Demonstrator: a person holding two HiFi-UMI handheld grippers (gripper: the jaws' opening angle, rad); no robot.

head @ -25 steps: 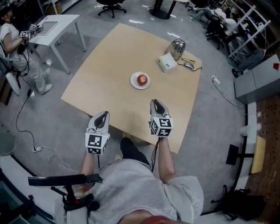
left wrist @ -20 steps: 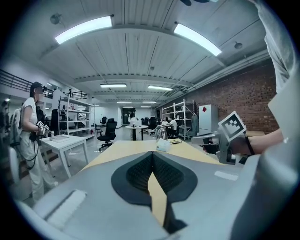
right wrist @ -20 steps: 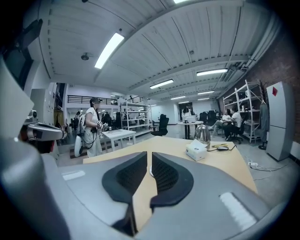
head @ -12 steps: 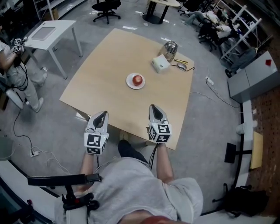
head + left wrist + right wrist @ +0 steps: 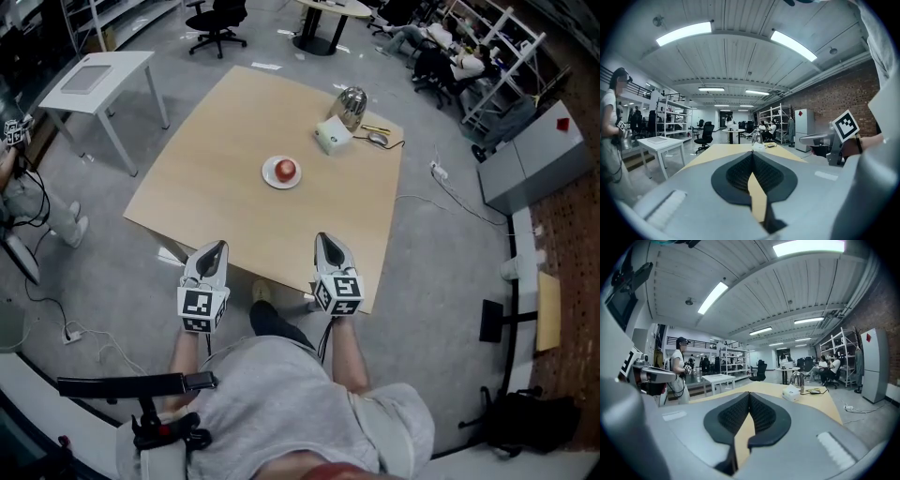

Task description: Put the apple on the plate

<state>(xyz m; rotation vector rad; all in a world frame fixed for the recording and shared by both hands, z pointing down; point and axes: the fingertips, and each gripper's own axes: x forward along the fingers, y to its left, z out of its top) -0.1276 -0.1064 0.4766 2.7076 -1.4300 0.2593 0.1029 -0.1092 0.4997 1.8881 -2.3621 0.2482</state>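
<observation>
A red apple (image 5: 286,170) rests on a small white plate (image 5: 269,174) near the middle of the light wooden table (image 5: 211,183). Both grippers hang in front of the table's near edge, well short of the plate. My left gripper (image 5: 213,251) is shut, its tips touching with nothing between them (image 5: 751,153). My right gripper (image 5: 327,246) is also shut and empty (image 5: 749,393); its jaws have just closed the last bit. The apple does not show in either gripper view.
A silver kettle (image 5: 352,100), a white box (image 5: 333,137) and a mouse (image 5: 377,139) sit at the table's far corner. A white side table (image 5: 94,73) and a person (image 5: 11,178) are at the left, a grey cabinet (image 5: 530,159) at the right.
Both grippers have drawn back from the table toward the person, the right one more. The right gripper now hangs at the table's near edge. The apple and plate have not moved.
</observation>
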